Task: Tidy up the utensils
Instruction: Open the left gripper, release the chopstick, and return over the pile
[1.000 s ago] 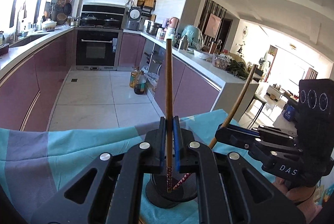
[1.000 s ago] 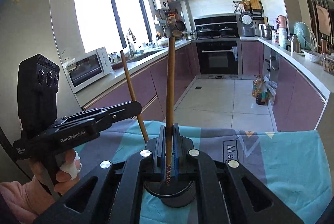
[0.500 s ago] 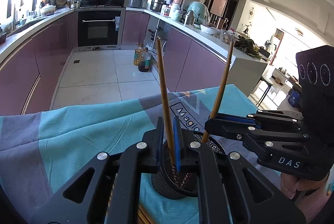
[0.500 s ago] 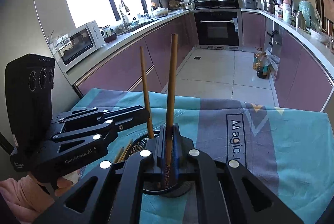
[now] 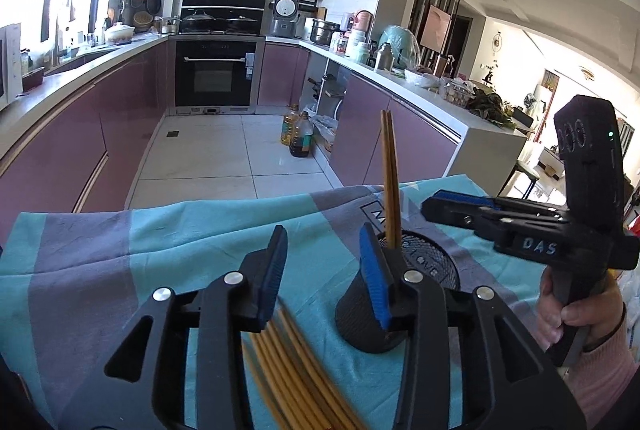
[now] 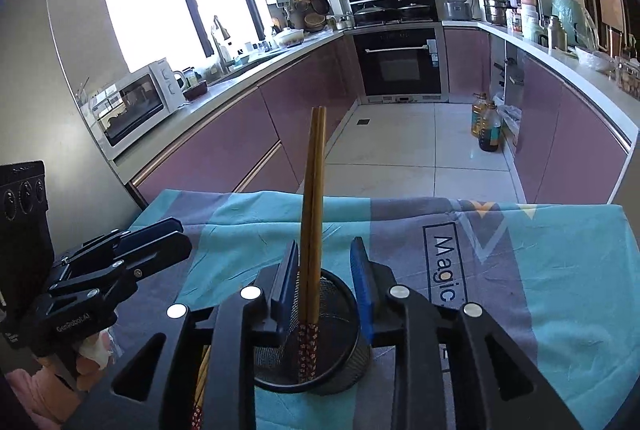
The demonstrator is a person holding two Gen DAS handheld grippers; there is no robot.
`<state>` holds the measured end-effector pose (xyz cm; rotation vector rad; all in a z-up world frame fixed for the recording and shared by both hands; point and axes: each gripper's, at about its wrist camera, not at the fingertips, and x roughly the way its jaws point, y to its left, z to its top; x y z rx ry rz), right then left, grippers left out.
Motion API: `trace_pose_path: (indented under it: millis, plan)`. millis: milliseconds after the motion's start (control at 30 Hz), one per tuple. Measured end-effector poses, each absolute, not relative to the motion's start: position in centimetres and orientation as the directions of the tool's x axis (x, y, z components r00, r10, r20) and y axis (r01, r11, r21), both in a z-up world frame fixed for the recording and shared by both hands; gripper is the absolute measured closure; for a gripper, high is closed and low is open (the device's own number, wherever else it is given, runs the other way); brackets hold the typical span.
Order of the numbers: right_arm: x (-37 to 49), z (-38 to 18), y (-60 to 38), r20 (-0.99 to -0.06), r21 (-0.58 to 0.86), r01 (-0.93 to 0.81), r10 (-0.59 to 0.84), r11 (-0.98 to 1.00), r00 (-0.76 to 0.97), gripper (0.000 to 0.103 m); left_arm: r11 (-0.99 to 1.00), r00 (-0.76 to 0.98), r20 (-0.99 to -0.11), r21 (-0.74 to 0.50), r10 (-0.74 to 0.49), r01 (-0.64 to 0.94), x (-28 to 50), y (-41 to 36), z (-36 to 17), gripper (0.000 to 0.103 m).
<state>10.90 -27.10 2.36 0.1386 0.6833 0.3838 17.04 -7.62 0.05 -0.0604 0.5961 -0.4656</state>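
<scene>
Two brown chopsticks (image 6: 313, 213) stand upright together in a black mesh holder (image 6: 340, 314) on the teal and grey cloth. My right gripper (image 6: 324, 294) is open with its jaws either side of them, not touching. In the left wrist view the chopsticks (image 5: 389, 185) lean in the holder (image 5: 424, 270), just right of my open, empty left gripper (image 5: 322, 274). A bundle of loose chopsticks (image 5: 296, 370) lies on the cloth below the left gripper. The right gripper (image 5: 460, 207) also shows at the right there.
The cloth (image 6: 540, 270) covers the table up to its far edge, with kitchen floor beyond. The left gripper (image 6: 132, 250) shows at the left in the right wrist view. Loose chopstick ends (image 6: 202, 382) lie beside the holder.
Both grippers have opened and let go of their chopsticks, which now stand together in the holder. The left gripper has shifted left of the holder, over the loose bundle.
</scene>
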Motion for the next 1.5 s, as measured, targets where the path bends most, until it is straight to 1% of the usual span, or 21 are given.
trace_pose_path:
  millis: [67, 167, 233, 367, 433, 567, 667, 933, 1100, 1300, 1367, 1500]
  plan:
    - [9.4, 2.8, -26.9, -0.566, 0.245, -0.339, 0.418, 0.908, 0.71, 0.075, 0.906, 0.732, -0.542, -0.16, -0.412, 0.391, 16.0, -6.1, -0.4, 0.061]
    - [6.6, 3.4, -25.7, -0.541, 0.228, -0.423, 0.475, 0.877, 0.694, 0.07, 0.915, 0.714, -0.585, -0.14, -0.384, 0.378, 14.7, -4.0, -2.0, 0.06]
    - [5.2, 3.2, -24.8, -0.544, 0.228, -0.467, 0.51, 0.854, 0.667, 0.069, 0.919, 0.689, -0.623, -0.134, -0.369, 0.37, 14.0, -2.9, -3.7, 0.06]
    - [4.2, 0.9, -22.6, -0.599, 0.221, -0.501, 0.522, 0.837, 0.608, 0.069, 0.926, 0.644, -0.688, -0.114, -0.334, 0.359, 12.9, -1.3, -7.1, 0.06]
    - [4.4, -0.8, -21.5, -0.632, 0.241, -0.502, 0.527, 0.83, 0.568, 0.069, 0.926, 0.617, -0.714, -0.12, -0.331, 0.358, 12.4, -1.0, -8.6, 0.06]
    - [5.1, -4.5, -19.7, -0.708, 0.237, -0.47, 0.482, 0.85, 0.516, 0.069, 0.928, 0.586, -0.743, -0.126, -0.322, 0.351, 11.7, -0.5, -10.6, 0.06]
    - [5.6, -6.5, -19.0, -0.741, 0.239, -0.441, 0.456, 0.865, 0.493, 0.069, 0.928, 0.577, -0.752, -0.122, -0.318, 0.352, 11.2, -1.0, -11.3, 0.058]
    - [6.2, -8.2, -18.3, -0.767, 0.227, -0.405, 0.419, 0.886, 0.486, 0.069, 0.924, 0.56, -0.767, -0.111, -0.314, 0.365, 10.5, -2.5, -12.0, 0.057]
    - [6.5, -8.3, -17.8, -0.775, 0.2, -0.394, 0.391, 0.897, 0.496, 0.07, 0.929, 0.549, -0.783, -0.099, -0.293, 0.356, 10.8, -2.6, -12.5, 0.063]
    - [6.5, -8.6, -18.1, -0.783, 0.184, -0.388, 0.374, 0.903, 0.498, 0.071, 0.927, 0.543, -0.785, -0.1, -0.297, 0.362, 11.1, -2.6, -12.8, 0.064]
    - [6.5, -8.6, -18.1, -0.788, 0.175, -0.385, 0.363, 0.906, 0.498, 0.073, 0.926, 0.541, -0.786, -0.1, -0.299, 0.365, 11.1, -2.6, -12.8, 0.067]
    - [6.2, -8.5, -18.0, -0.795, 0.134, -0.388, 0.333, 0.912, 0.507, 0.073, 0.929, 0.536, -0.795, -0.09, -0.285, 0.36, 11.0, -2.2, -12.9, 0.068]
